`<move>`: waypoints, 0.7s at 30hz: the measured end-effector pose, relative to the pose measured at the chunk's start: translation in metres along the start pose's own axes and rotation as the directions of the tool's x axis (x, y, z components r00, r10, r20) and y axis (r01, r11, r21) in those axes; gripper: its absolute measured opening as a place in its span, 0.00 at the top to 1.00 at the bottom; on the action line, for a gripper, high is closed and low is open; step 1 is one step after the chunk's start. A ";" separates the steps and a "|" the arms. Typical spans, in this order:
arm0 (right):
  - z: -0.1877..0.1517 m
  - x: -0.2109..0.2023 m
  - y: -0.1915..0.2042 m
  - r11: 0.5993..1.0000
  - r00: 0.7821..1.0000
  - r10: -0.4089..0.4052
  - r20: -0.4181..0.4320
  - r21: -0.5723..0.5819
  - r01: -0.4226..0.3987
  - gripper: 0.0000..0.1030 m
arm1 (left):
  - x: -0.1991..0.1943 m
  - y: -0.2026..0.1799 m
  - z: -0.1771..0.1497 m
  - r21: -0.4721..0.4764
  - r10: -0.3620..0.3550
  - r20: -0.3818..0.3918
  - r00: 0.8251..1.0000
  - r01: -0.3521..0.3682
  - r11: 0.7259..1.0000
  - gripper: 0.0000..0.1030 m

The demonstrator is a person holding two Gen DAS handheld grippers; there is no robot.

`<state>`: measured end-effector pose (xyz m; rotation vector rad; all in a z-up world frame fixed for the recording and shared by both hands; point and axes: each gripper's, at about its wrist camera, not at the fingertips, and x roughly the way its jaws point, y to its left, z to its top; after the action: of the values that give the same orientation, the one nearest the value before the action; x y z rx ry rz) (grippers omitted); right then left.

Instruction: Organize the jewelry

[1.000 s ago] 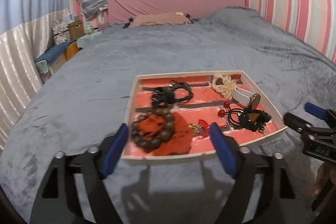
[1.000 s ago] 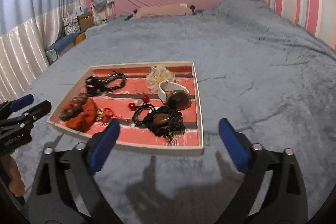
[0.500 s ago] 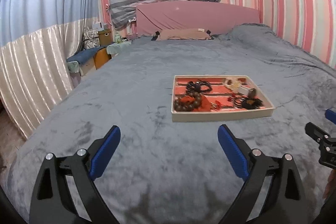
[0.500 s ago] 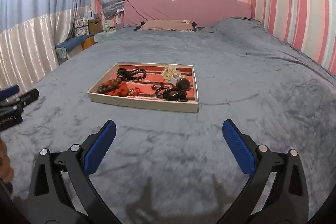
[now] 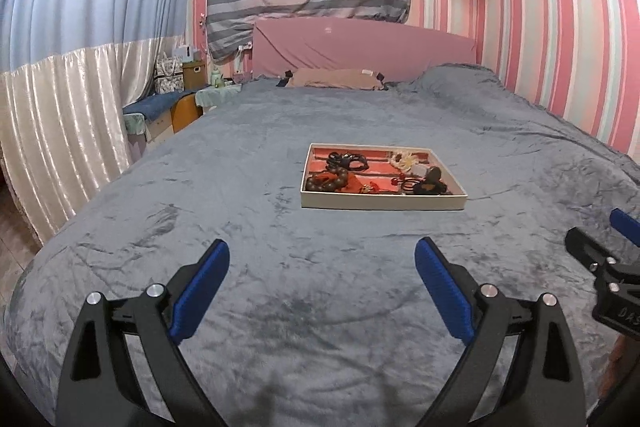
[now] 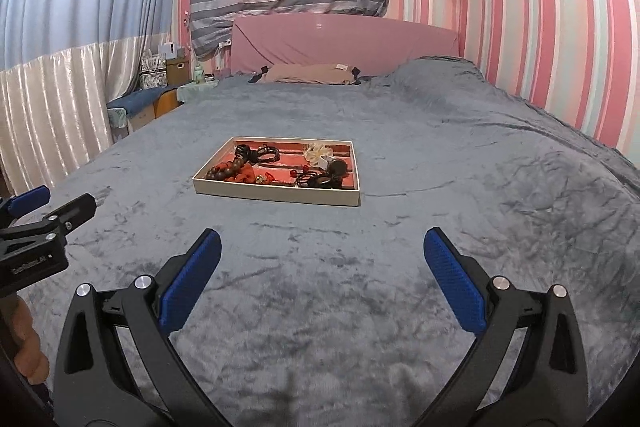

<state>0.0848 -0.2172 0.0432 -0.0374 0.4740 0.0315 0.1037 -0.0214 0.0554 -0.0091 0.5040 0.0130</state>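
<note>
Two grippers hang wide and empty over the grey bedspread [image 5: 248, 211] as I steer from afar, neither touching a thing. On the left, the left gripper [image 5: 322, 289] points up the bed, and the jewelry tray [image 5: 382, 203] lies well ahead of it and a little to its right; on the right, the right gripper [image 6: 322, 277] sees the same tray [image 6: 276, 195] ahead and a little to its left, so the tray sits between the two, well apart from both, and I cannot say which is nearer. Its long axis runs left to right across the bed, the long near wall facing me. Inside, from left to right, lie a brown bead bracelet [image 5: 324, 182] on an orange scrunchie [image 5: 351, 183], black hair ties [image 5: 347, 161] farther back, a cream flower piece [image 5: 405, 159] at the far right, and a dark tangle of ties and a watch [image 5: 427, 183] at the near right. All the pieces appear to be in the tray; I judge the sorting close to done, and any next move must first reach straight forward.
</note>
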 end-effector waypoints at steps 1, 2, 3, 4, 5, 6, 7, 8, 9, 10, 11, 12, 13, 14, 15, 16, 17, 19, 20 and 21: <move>-0.002 -0.003 -0.001 1.000 1.000 -0.014 0.006 0.001 0.014 0.04 | -0.004 -0.002 -0.002 0.003 0.002 0.005 1.000 -0.002 1.000 0.11; -0.003 -0.005 -0.002 1.000 1.000 -0.025 0.011 0.004 0.025 0.04 | -0.006 -0.002 -0.003 0.005 0.005 0.009 1.000 -0.005 1.000 0.11; -0.005 -0.008 -0.003 0.999 0.999 -0.032 0.015 0.012 0.031 0.04 | -0.009 -0.004 -0.005 0.009 0.009 0.011 1.000 -0.010 1.000 0.11; -0.007 -0.010 -0.004 0.999 0.999 -0.032 0.015 0.023 0.032 0.04 | -0.011 -0.004 -0.007 0.010 0.011 0.009 1.000 -0.011 1.000 0.11; -0.008 -0.011 -0.006 0.999 0.999 -0.030 0.013 0.030 0.029 0.04 | -0.012 -0.004 -0.008 0.011 0.009 0.006 1.000 -0.009 1.000 0.11; -0.010 -0.013 -0.007 0.999 0.999 -0.029 0.012 0.036 0.029 0.04 | -0.013 -0.004 -0.009 0.011 0.008 0.003 1.000 -0.008 1.000 0.11; -0.010 -0.014 -0.007 0.999 0.999 -0.034 0.011 0.037 0.033 0.04 | -0.014 -0.003 -0.009 0.010 0.008 0.001 1.000 -0.008 1.000 0.11; -0.010 -0.014 -0.008 0.999 0.999 -0.040 0.011 0.036 0.039 0.04 | -0.015 -0.001 -0.010 0.006 0.008 0.000 1.000 -0.008 1.000 0.11; -0.010 -0.015 -0.008 0.998 0.999 -0.048 0.014 0.033 0.048 0.04 | -0.015 -0.001 -0.011 0.000 0.005 0.000 1.000 -0.005 1.000 0.11; -0.011 -0.016 -0.008 0.998 0.998 -0.054 0.019 0.032 0.054 0.04 | -0.015 0.000 -0.011 -0.004 0.003 0.000 1.000 -0.003 1.000 0.11; -0.012 -0.017 -0.008 0.998 0.998 -0.057 0.022 0.032 0.056 0.04 | -0.016 0.001 -0.011 -0.007 0.004 0.002 1.000 -0.004 1.000 0.11; -0.012 -0.018 -0.008 0.998 0.998 -0.058 0.024 0.033 0.058 0.04 | -0.017 0.001 -0.011 -0.008 0.007 0.004 1.000 -0.007 1.000 0.11; -0.012 -0.019 -0.007 0.998 0.998 -0.060 0.025 0.034 0.059 0.04 | -0.017 0.001 -0.012 -0.008 0.011 0.007 1.000 -0.011 1.000 0.11; -0.012 -0.019 -0.007 0.998 0.998 -0.061 0.026 0.034 0.060 0.04 | -0.018 0.002 -0.012 -0.009 0.013 0.008 1.000 -0.013 1.000 0.11; -0.013 -0.019 -0.006 0.998 0.998 -0.063 0.028 0.033 0.062 0.04 | -0.019 0.002 -0.012 -0.012 0.013 0.010 1.000 -0.013 1.000 0.11; -0.013 -0.019 -0.006 0.997 0.997 -0.065 0.028 0.032 0.064 0.04 | -0.019 0.003 -0.013 -0.016 0.012 0.012 1.000 -0.012 1.000 0.11; -0.013 -0.019 -0.005 0.997 0.997 -0.066 0.028 0.031 0.065 0.04 | -0.019 0.003 -0.013 -0.019 0.013 0.013 1.000 -0.012 1.000 0.11; -0.013 -0.019 -0.005 0.997 0.997 -0.064 0.030 0.036 0.063 0.04 | -0.018 0.003 -0.013 -0.018 0.016 0.014 1.000 -0.015 1.000 0.11; -0.013 -0.019 -0.005 0.997 0.997 -0.067 0.034 0.040 0.066 0.04 | -0.019 0.003 -0.013 -0.017 0.016 0.016 1.000 -0.016 1.000 0.11; -0.013 -0.019 -0.006 0.997 0.997 -0.070 0.035 0.042 0.068 0.04 | -0.020 0.003 -0.012 -0.016 0.017 0.019 1.000 -0.016 1.000 0.11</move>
<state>0.0619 -0.2238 0.0409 -0.0126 0.4362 -0.0452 0.0805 -0.0183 0.0541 -0.0202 0.4850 0.0333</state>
